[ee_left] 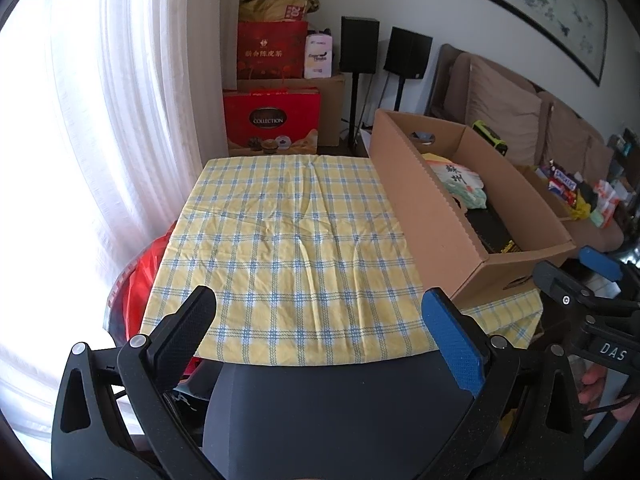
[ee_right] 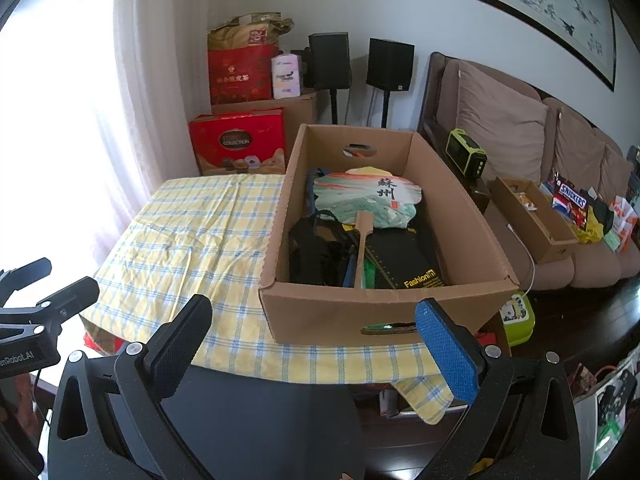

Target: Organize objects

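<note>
Both grippers spread, empty: left gripper (ee_left: 320,320), right gripper (ee_right: 314,320). Reach cardboard box (ee_right: 340,312); grab fan (ee_right: 366,200) by handle (wooden, exposed).

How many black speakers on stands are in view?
2. Both stand against the back wall beyond the table: the left speaker beside the stacked boxes, the right speaker next to the sofa. None seems hidden.

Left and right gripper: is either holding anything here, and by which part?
Nothing is held. The left gripper and right gripper are both open and empty, short of the cardboard box.
</note>
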Demonstrator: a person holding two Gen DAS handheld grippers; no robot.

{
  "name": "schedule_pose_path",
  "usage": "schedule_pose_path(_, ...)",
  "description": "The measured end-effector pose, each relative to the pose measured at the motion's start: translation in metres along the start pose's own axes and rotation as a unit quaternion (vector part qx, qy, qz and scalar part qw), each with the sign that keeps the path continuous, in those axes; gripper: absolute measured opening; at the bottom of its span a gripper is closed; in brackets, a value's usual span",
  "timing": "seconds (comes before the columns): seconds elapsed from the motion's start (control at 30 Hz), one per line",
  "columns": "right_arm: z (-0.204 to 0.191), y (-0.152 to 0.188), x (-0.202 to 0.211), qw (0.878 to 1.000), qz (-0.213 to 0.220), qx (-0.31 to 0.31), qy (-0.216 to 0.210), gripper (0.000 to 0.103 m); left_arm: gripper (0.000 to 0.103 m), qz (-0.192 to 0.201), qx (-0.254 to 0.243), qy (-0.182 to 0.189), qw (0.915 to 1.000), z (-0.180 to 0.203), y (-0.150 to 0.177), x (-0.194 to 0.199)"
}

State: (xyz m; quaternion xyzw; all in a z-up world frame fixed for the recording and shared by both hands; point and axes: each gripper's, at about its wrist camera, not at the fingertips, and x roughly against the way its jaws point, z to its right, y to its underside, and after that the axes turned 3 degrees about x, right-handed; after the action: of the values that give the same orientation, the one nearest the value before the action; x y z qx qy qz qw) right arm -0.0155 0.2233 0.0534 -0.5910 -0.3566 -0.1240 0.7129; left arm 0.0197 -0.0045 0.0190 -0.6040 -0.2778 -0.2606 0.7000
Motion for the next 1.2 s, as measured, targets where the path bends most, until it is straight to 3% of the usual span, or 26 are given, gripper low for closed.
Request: schedule_pose_path(1.2, -0.0016, 0.0008, 0.0022, 1.000, 0.000, -0.004, -0.004, 0.103, 0.103, 0.008, -0.005, -0.009, 0.9999, 0.0055, 0.0000, 0.0047)
